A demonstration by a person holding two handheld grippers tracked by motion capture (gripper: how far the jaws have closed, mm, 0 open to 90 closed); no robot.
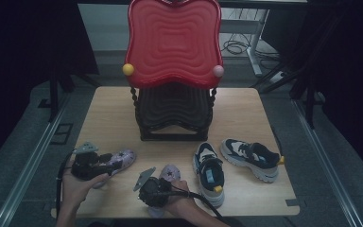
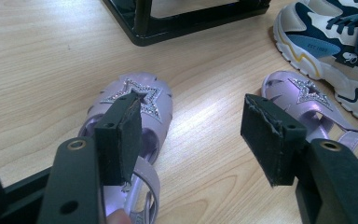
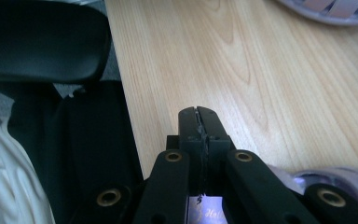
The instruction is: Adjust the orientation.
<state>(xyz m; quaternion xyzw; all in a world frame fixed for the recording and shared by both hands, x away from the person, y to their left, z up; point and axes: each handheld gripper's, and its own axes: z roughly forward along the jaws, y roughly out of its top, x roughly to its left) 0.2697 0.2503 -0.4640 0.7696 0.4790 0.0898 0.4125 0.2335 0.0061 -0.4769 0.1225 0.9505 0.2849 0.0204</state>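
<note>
Two lilac sandals with glitter stars lie near the table's front edge. My left gripper (image 1: 103,161) stands open over the left sandal (image 1: 124,158). In the left gripper view the left gripper (image 2: 191,122) has one jaw above that sandal (image 2: 144,100), and the other jaw hides part of the second sandal (image 2: 307,95). My right gripper (image 1: 152,195) sits low over the second sandal (image 1: 170,171). In the right gripper view its jaws (image 3: 199,115) are shut pad to pad. Nothing shows between the tips, and lilac sandal material (image 3: 335,179) lies just beneath them.
A black shoe rack (image 1: 172,113) with a red wavy top (image 1: 172,40) stands at the table's middle back. Two navy and white sneakers (image 1: 210,172) (image 1: 250,158) lie at the front right. The table's near edge (image 3: 128,116) runs close to the right gripper.
</note>
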